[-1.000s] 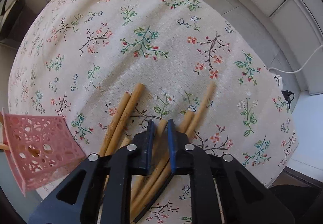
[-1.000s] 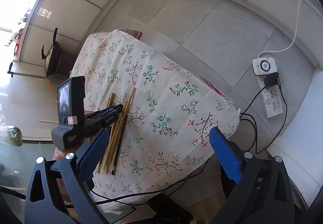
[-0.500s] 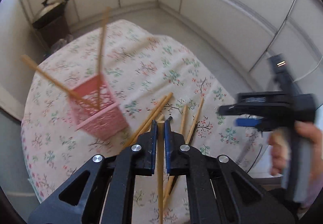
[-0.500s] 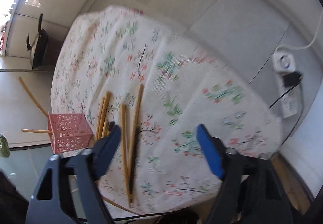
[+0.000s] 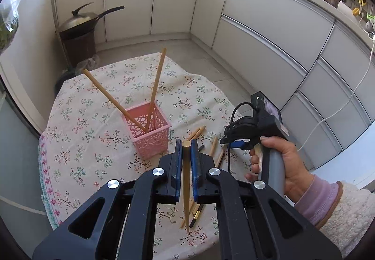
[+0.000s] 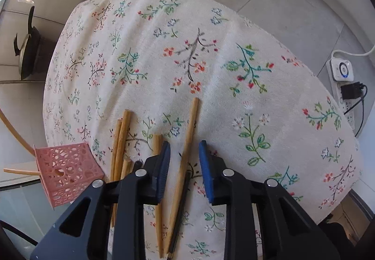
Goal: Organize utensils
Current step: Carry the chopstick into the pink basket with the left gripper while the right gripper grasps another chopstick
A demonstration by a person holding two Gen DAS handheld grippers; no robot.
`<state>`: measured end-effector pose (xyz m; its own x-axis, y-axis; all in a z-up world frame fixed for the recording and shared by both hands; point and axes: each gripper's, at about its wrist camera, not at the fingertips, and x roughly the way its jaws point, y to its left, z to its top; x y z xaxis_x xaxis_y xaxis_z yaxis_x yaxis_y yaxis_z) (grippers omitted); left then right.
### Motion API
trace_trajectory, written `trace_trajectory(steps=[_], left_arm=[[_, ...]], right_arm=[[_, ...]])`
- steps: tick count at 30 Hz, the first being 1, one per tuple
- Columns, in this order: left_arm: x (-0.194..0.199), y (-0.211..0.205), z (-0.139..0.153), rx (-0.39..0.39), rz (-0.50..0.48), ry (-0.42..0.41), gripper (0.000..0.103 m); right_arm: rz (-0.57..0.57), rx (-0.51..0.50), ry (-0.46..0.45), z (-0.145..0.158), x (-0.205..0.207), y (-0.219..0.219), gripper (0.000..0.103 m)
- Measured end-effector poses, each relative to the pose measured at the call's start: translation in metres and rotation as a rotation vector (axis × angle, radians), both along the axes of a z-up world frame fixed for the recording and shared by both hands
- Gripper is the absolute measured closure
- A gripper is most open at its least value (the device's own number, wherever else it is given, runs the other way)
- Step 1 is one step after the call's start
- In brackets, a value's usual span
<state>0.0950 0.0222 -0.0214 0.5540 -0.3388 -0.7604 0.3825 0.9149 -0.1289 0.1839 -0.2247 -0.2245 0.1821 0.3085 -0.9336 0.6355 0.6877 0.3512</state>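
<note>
My left gripper is shut on a wooden chopstick and holds it above the table, near a pink perforated basket that has two chopsticks leaning in it. My right gripper is open, low over the table, its jaws straddling a long wooden chopstick. Several more chopsticks and a dark one lie beside it. The basket shows at the left. The right gripper also shows in the left wrist view.
The round table wears a floral cloth. A wok on a dark bin stands behind the table. A power strip with plugs lies on the floor at the right. White cabinets line the wall.
My left gripper has lifted one chopstick off the table and risen toward the basket. My right gripper has come down over the chopsticks and narrowed its opening around one.
</note>
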Motion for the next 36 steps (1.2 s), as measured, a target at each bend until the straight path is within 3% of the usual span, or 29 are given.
trace_trajectory(steps=[1,5,7,19,25,31,36], left_arm=[[0.0,0.003,0.002,-0.004,0.01,-0.002,0.096],[0.002,0.013,0.007,-0.032,0.037,-0.008,0.096],[0.0,0.016,0.012,-0.049,0.047,-0.022,0.096],[-0.016,0.033,0.056,-0.138,0.099,-0.137,0.096],[-0.009,0.046,0.094,-0.198,0.183,-0.24,0.096],[0.006,0.06,0.115,-0.18,0.333,-0.356,0.096],[0.027,0.066,0.107,-0.183,0.399,-0.36,0.096]], right_arm=[[-0.017,0.0,-0.002,-0.002,0.0,-0.002,0.095],[-0.08,0.044,-0.044,0.001,-0.007,-0.012,0.097],[-0.085,0.038,-0.095,0.018,-0.012,-0.014,0.097],[0.024,-0.145,-0.588,0.197,-0.081,-0.011,0.097],[-0.011,-0.113,-0.775,0.261,-0.086,-0.02,0.097],[-0.022,-0.079,-0.874,0.291,-0.074,-0.02,0.097],[0.004,-0.052,-0.883,0.291,-0.062,-0.01,0.097]])
